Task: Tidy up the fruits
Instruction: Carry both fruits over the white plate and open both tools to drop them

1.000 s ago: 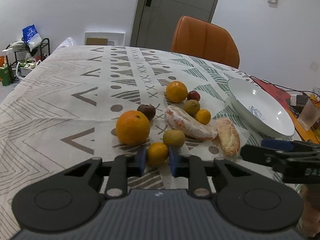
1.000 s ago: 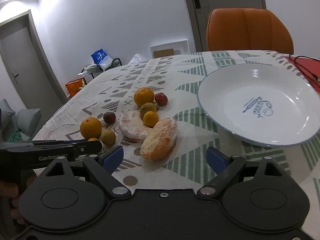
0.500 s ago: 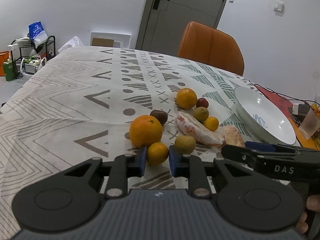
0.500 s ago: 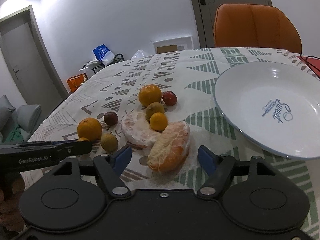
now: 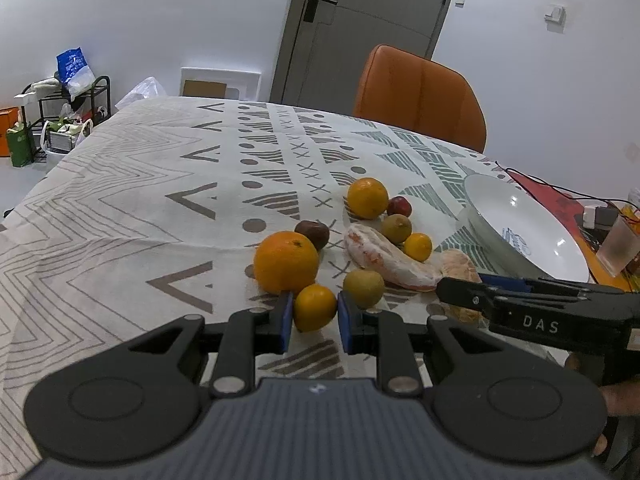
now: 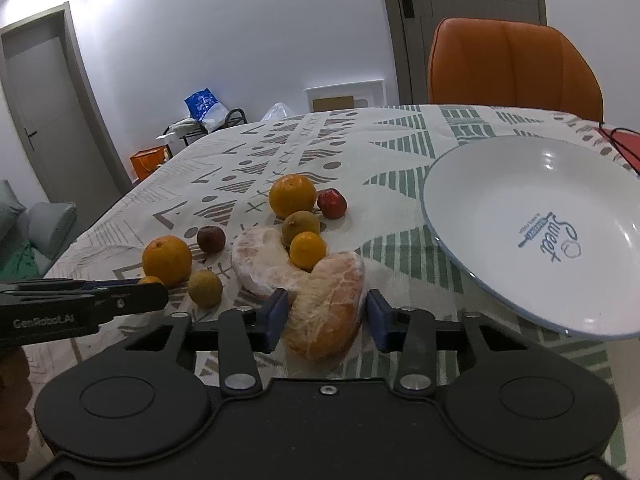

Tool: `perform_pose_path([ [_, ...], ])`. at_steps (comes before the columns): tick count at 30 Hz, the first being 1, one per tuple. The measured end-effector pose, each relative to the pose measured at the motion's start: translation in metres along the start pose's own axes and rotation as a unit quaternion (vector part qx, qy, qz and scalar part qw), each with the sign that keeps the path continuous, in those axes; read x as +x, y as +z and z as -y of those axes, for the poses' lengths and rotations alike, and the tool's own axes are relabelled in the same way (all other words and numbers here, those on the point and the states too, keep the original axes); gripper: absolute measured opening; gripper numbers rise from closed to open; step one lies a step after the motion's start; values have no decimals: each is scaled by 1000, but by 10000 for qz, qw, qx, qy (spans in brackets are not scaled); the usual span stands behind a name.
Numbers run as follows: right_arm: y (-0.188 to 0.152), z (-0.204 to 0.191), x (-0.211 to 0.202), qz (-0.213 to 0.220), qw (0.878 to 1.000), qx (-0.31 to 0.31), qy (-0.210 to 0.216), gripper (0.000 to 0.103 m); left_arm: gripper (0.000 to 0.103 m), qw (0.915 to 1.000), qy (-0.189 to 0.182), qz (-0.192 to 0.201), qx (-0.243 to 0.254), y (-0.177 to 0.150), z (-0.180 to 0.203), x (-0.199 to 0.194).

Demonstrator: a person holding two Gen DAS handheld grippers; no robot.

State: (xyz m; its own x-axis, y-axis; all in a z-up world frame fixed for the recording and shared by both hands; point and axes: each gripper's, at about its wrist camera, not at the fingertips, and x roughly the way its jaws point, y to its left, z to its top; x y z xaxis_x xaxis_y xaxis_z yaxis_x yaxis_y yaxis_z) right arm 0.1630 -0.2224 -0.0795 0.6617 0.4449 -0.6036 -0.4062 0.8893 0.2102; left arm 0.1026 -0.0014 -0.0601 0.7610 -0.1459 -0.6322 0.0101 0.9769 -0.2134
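Left tongs pinch a small tangerine beside the big orange; right tongs straddle a peeled wedge, not quite touching.

So the fruit's all bunched mid-table on the patterned tablecloth, with the white ceramic plate off to its right. The big round orange sits at the left of the bunch, a small dark brown fruit just behind it. The left gripper straddles a small round tangerine right in front of that orange. The right gripper brackets a plastic-wrapped peeled citrus piece, nearest the plate.
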Motion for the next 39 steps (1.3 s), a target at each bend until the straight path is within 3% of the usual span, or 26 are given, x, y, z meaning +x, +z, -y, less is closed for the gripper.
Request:
perform_pose_path([
  [15,-5,11,-25,162,9995,231,110,34,22,9998,-90,148,133,5,15,-5],
  [24,-3,21,-44,484,9974,426,317,34,22,9991,-121,276,291,12,30,-8],
  [39,-1,49,-77,978,9934,575,195,34,22,9969,-270,387,629,22,72,-2],
])
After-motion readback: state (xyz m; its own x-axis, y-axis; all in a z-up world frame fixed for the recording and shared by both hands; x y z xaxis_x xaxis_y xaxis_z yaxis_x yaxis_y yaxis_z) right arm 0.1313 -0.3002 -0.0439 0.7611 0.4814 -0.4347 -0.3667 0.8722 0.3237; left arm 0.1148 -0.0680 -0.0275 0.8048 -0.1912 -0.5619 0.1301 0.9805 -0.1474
